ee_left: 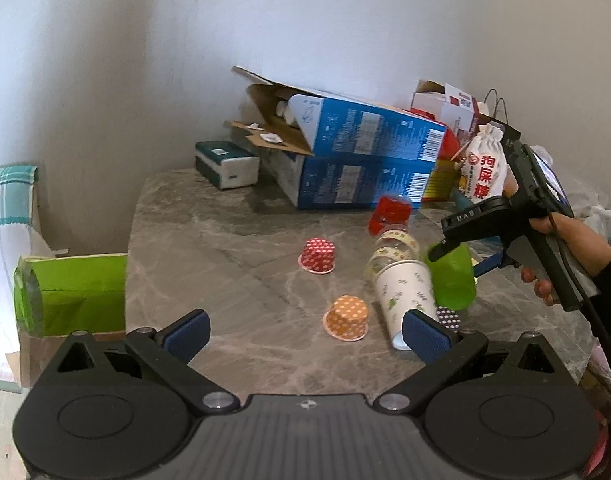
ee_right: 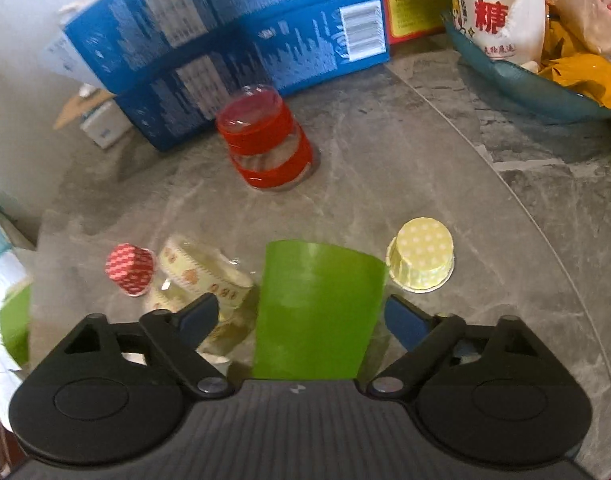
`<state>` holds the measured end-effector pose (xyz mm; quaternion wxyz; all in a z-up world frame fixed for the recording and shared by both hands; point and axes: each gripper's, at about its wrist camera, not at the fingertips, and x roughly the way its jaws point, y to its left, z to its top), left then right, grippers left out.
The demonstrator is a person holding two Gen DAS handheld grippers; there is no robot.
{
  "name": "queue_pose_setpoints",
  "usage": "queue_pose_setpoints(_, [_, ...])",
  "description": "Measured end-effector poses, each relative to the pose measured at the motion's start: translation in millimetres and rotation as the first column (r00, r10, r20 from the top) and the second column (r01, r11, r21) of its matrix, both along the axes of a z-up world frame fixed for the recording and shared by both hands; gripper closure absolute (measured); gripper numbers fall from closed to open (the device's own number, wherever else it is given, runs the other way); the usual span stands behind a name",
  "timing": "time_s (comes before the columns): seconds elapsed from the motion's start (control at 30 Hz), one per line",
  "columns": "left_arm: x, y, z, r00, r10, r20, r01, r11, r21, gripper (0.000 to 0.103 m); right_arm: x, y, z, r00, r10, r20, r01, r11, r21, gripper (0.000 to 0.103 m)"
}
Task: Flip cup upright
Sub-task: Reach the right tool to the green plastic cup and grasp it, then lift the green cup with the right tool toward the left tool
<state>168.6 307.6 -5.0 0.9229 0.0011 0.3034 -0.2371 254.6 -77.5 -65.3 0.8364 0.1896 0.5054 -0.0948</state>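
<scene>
A green cup stands on the grey marble table, between the fingers of my right gripper. The jaws are wide and the pads do not clearly press it. In the left wrist view the same green cup sits under the right gripper. A white printed paper cup lies tilted on its side beside a clear patterned cup. My left gripper is open and empty above the table's near edge.
A red-banded clear cup stands upside down further back. Small upside-down baking cups: red, orange, yellow. Blue cartons and a snack bowl line the back. A green box sits left of the table.
</scene>
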Motion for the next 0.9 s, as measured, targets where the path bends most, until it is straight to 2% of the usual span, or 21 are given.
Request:
queue_pose_setpoints(0.13, [2.4, 11.5, -2.6, 1.0, 0.016, -0.007, -0.016, 1.0, -0.015, 0.0, 4.8, -0.7, -6.7, 1.0, 0.0, -0.026, 0.0, 1.0, -0.001, 0.032])
queue_pose_setpoints(0.23, [2.8, 17.7, -2.4, 0.999, 0.03, -0.022, -0.031, 0.999, -0.02, 0.0, 6.2, 1.4, -6.9, 1.0, 0.002, -0.025, -0.002, 1.0, -0.008, 0.032])
queue_pose_setpoints(0.4, [-10.5, 27.2, 4.7, 0.999, 0.039, 0.007, -0.039, 0.998, -0.042, 0.0, -10.4, 7.6, 4.4, 1.0, 0.001, 0.007, 0.0, 0.999, -0.043, 0.032])
queue_pose_setpoints(0.7, [-32.4, 34.2, 8.9, 1.0, 0.013, 0.022, -0.011, 0.998, -0.066, 0.0, -82.6, 29.7, 54.5, 0.987, 0.001, 0.16, 0.015, 0.995, -0.098, 0.033])
queue_pose_setpoints(0.9, [-50.2, 50.7, 12.4, 0.999, 0.011, 0.037, -0.008, 0.996, -0.083, 0.0, -141.0, 74.5, 89.2, 0.965, 0.093, 0.245, -0.065, 0.991, -0.12, 0.033])
